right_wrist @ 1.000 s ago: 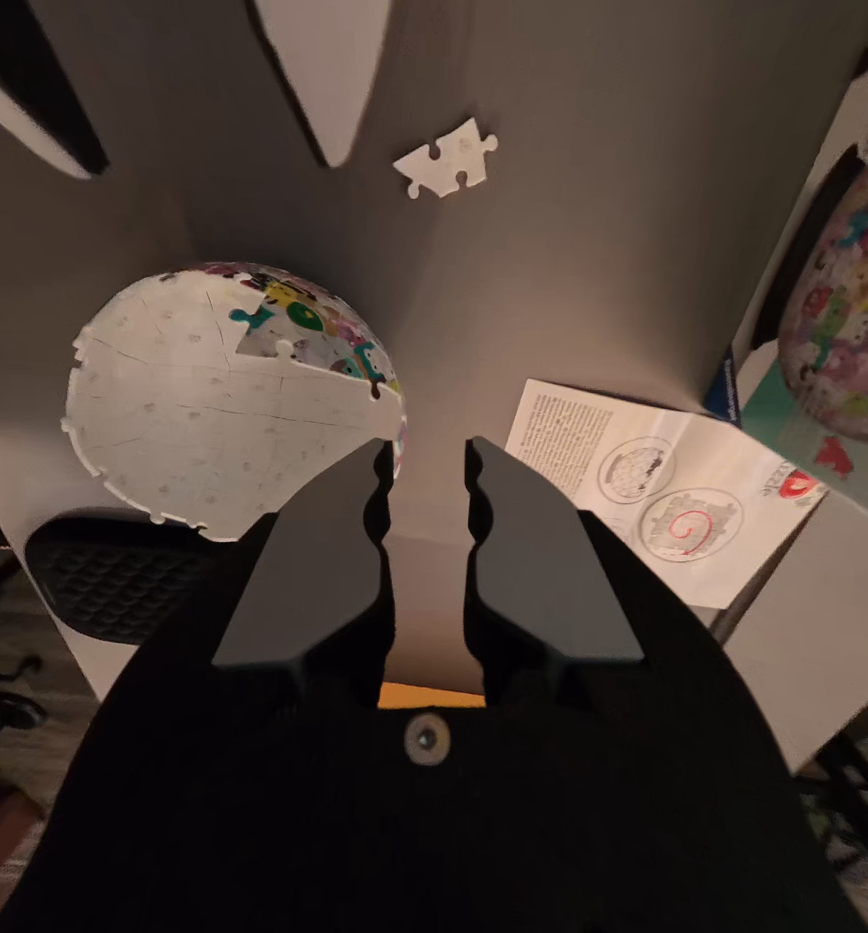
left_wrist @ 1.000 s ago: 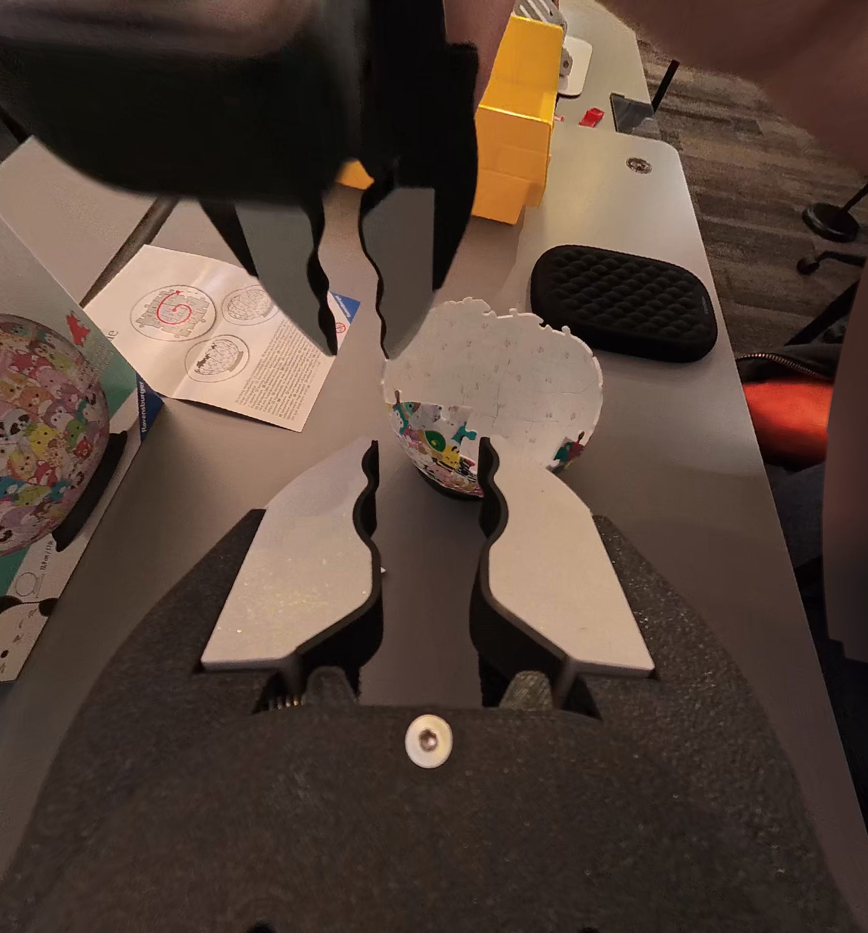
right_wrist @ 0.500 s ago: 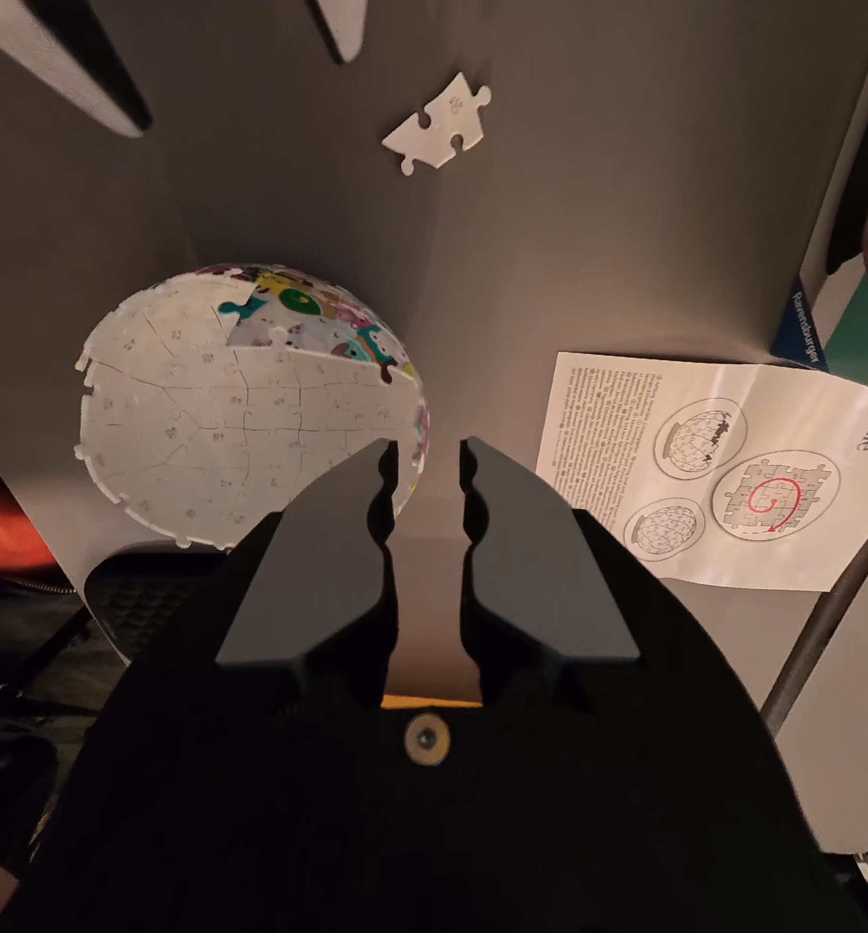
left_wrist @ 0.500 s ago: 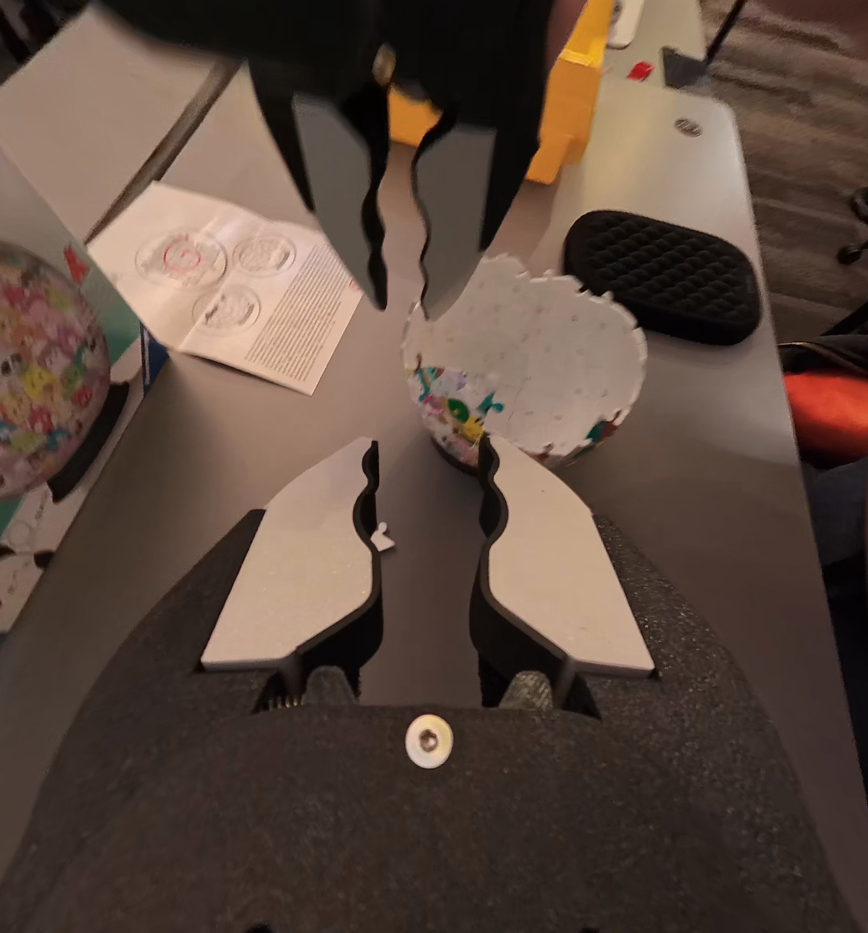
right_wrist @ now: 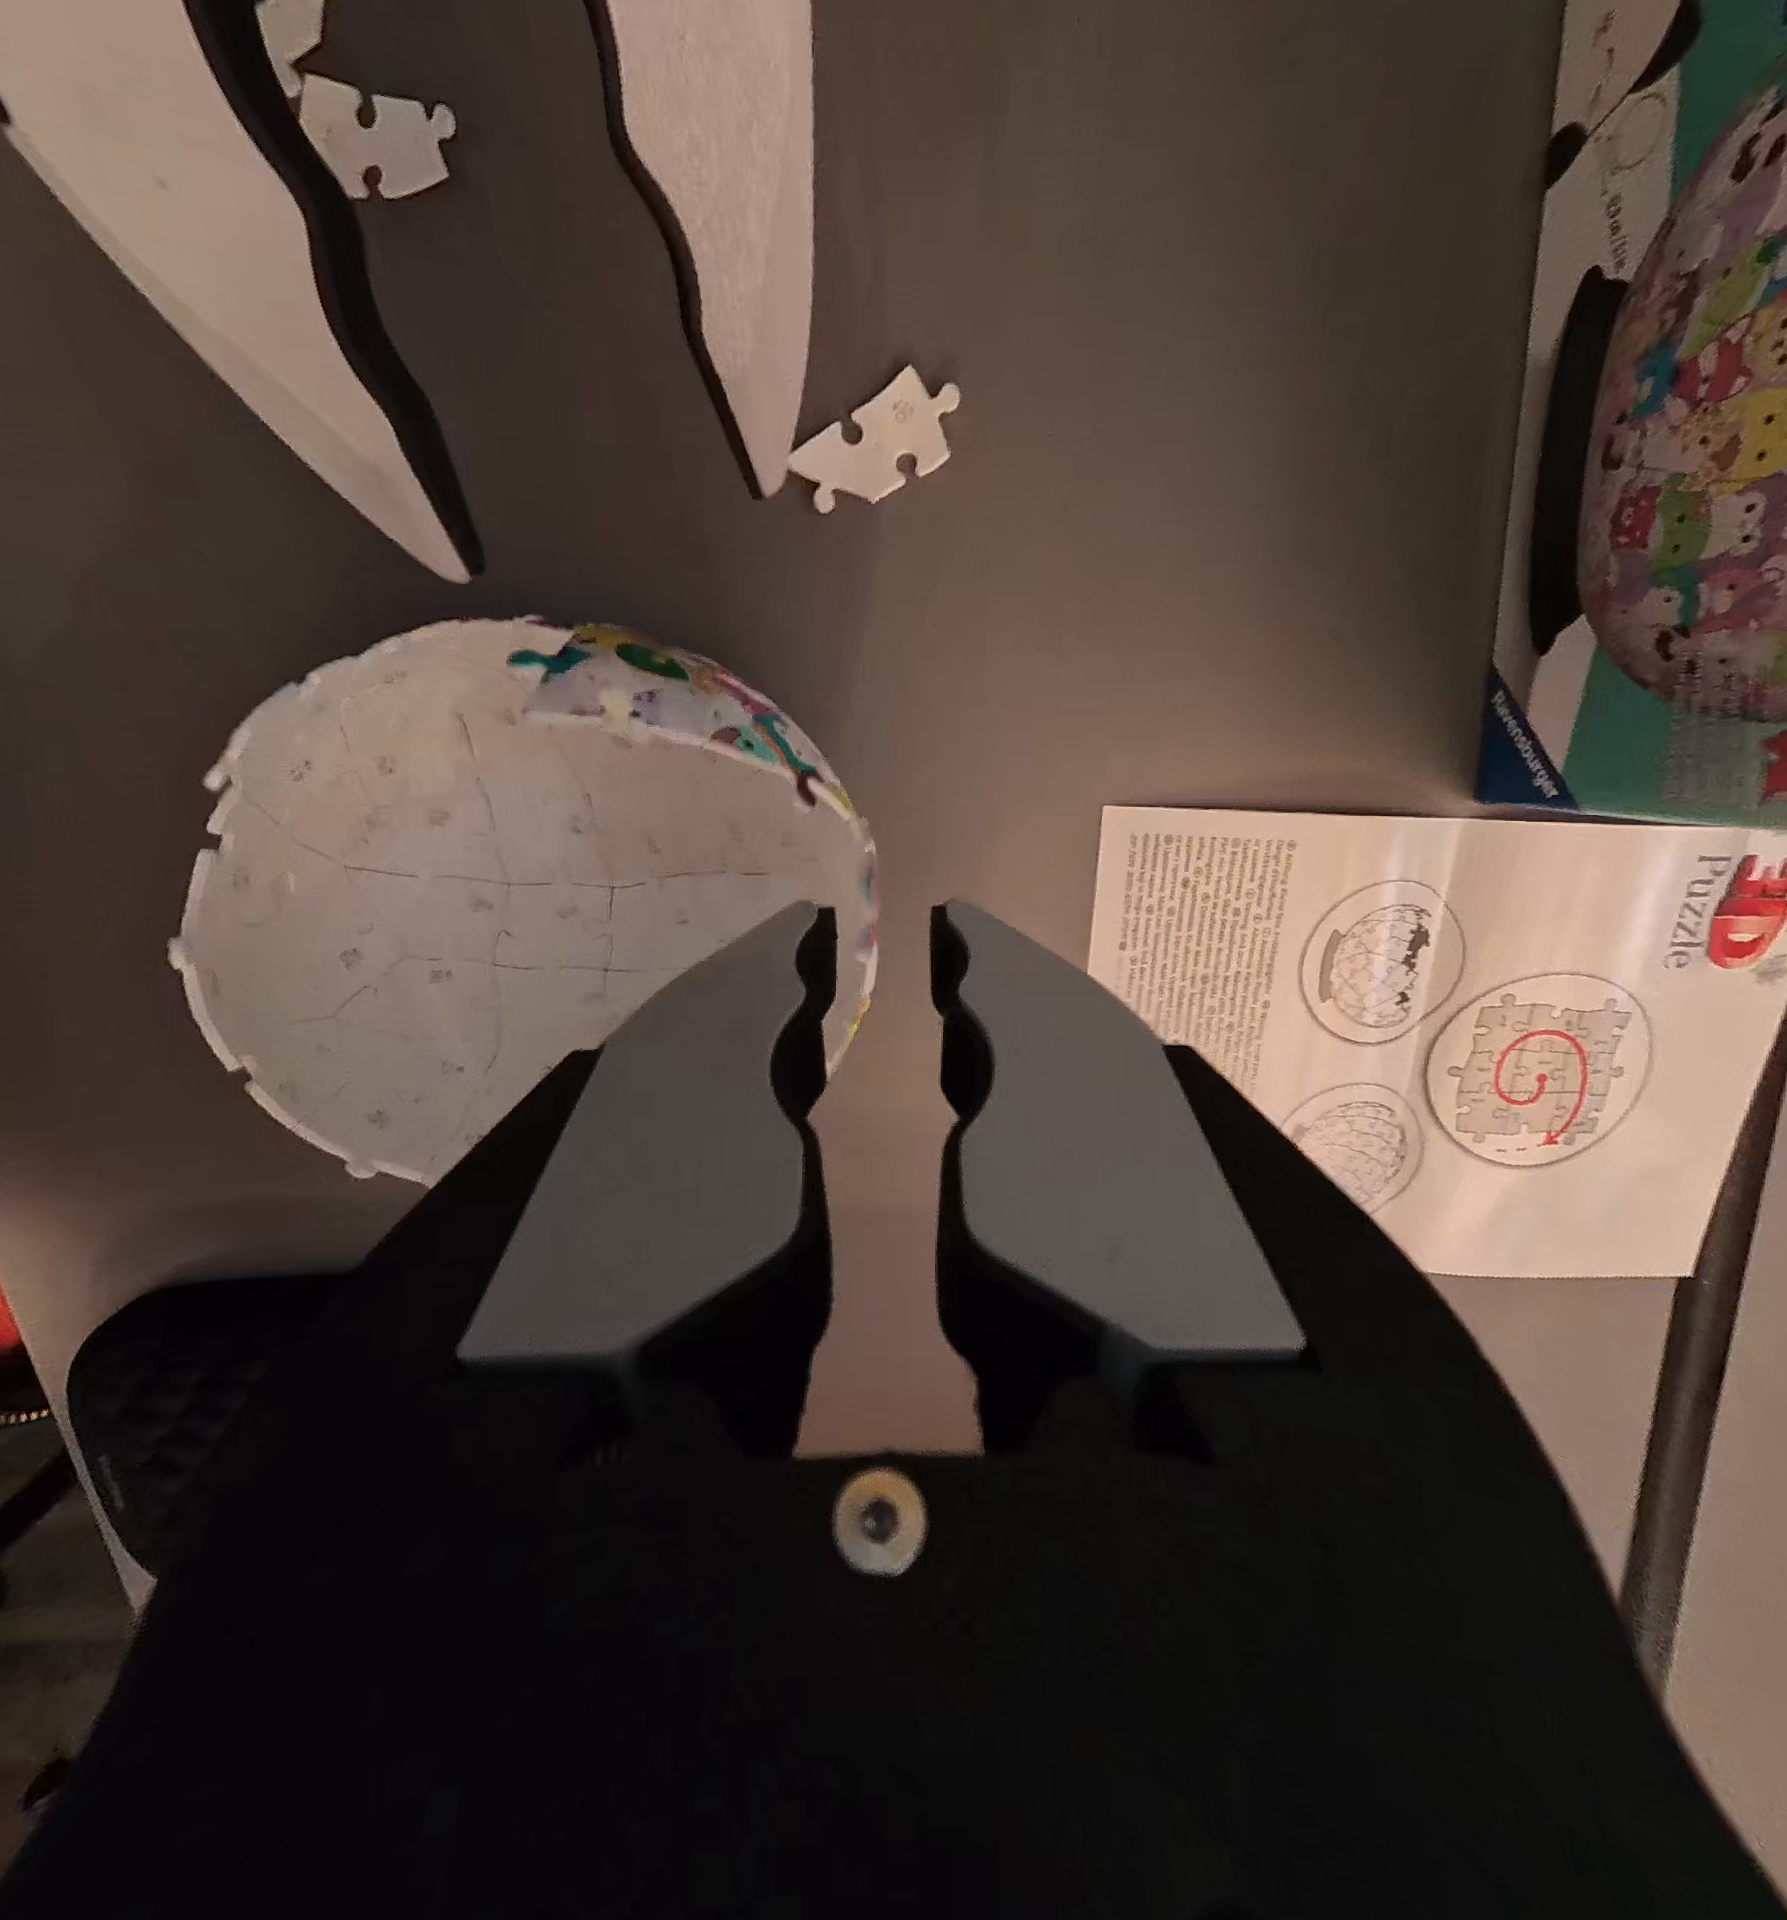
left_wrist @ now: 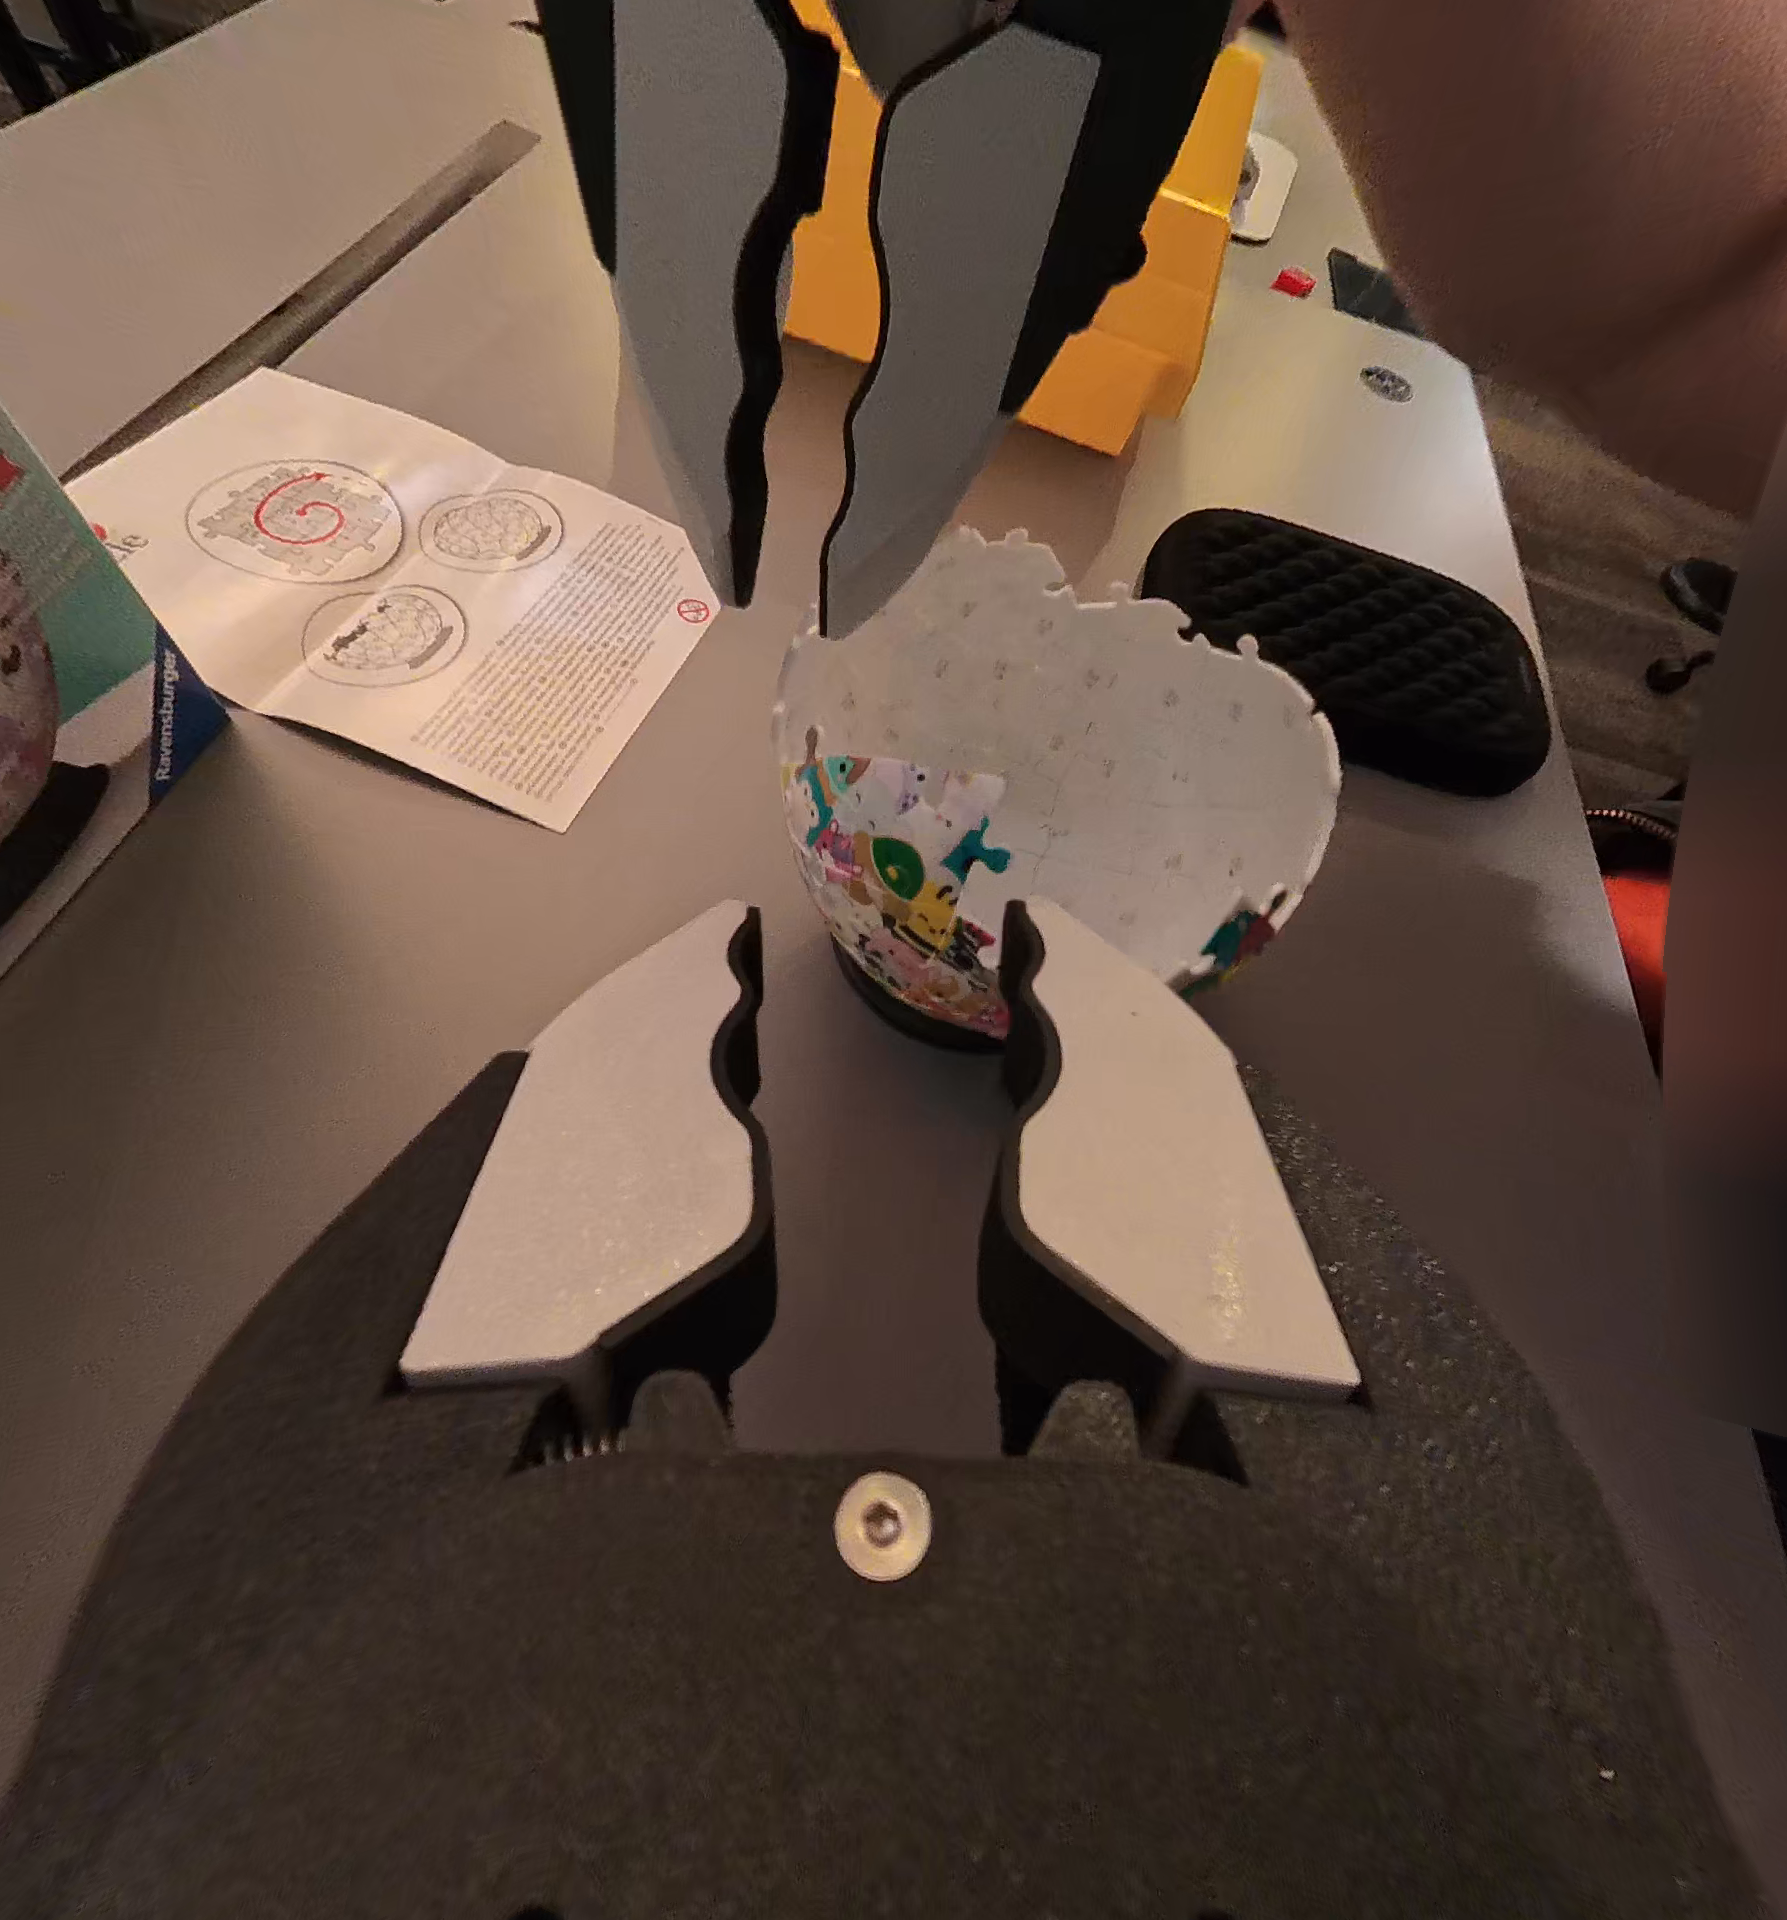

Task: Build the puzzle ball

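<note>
**Hovering both claws over the half-built ball**

Reading my left wrist view from left to right, I see the puzzle box at the edge, then the instruction sheet lying flat, kept within sight, I judge, for reference. At centre my left gripper stands with its jaws wide apart and empty, low over the grey table. Just beyond its tips sits the puzzle ball, a partial shell on a dark stand, its white inside facing up so new pieces can go onto the jagged rim. My right gripper hangs above that rim, jaws narrowly parted, holding nothing; one tip looks to be at the edge, though I cannot tell whether it touches. Farther right lie a black ridged pad and a yellow box.

From the right wrist view, two loose pieces wait on the table beside the left claw; I judge one of them is the next pickup.
</note>
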A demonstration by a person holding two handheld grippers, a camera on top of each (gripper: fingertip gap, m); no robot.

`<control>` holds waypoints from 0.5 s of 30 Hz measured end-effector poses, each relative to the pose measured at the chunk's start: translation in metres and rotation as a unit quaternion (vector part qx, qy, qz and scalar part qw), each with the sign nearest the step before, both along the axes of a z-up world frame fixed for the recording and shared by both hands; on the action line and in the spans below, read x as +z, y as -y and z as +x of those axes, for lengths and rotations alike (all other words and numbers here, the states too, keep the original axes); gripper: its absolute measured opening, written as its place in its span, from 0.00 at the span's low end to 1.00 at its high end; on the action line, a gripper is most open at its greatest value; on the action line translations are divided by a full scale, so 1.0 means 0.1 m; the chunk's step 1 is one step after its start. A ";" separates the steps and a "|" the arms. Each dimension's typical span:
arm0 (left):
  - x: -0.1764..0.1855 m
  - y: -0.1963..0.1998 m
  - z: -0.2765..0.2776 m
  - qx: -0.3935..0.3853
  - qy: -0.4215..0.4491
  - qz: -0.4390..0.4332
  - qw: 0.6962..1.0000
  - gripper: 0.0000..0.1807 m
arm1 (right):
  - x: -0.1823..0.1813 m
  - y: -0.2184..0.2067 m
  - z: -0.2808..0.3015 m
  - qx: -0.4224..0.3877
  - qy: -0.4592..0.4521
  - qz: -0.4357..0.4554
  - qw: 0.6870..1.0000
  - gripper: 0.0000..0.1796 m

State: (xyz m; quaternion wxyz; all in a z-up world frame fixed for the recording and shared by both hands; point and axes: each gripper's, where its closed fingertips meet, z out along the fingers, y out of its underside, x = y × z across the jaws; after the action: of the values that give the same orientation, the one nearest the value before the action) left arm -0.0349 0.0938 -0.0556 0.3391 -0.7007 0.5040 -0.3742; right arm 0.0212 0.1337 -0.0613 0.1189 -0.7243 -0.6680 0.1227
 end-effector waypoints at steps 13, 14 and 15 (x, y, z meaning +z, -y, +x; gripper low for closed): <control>-0.07 0.02 0.13 -0.012 -0.001 -0.033 0.999 0.24 | -0.16 0.04 0.02 0.023 0.006 -0.008 1.000 0.06; -0.07 0.02 0.13 -0.012 -0.001 -0.034 0.999 0.24 | -0.17 0.04 0.02 0.027 0.008 -0.007 1.000 0.05; -0.07 0.02 0.14 -0.013 -0.001 -0.033 0.999 0.24 | -0.17 0.05 0.01 0.029 0.009 -0.007 1.000 0.05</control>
State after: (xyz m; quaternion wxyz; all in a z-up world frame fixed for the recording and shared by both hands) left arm -0.0210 0.0920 -0.0625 0.3106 -0.7054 0.5005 -0.3941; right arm 0.0224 0.1286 -0.0786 0.1039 -0.7063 -0.6892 0.1240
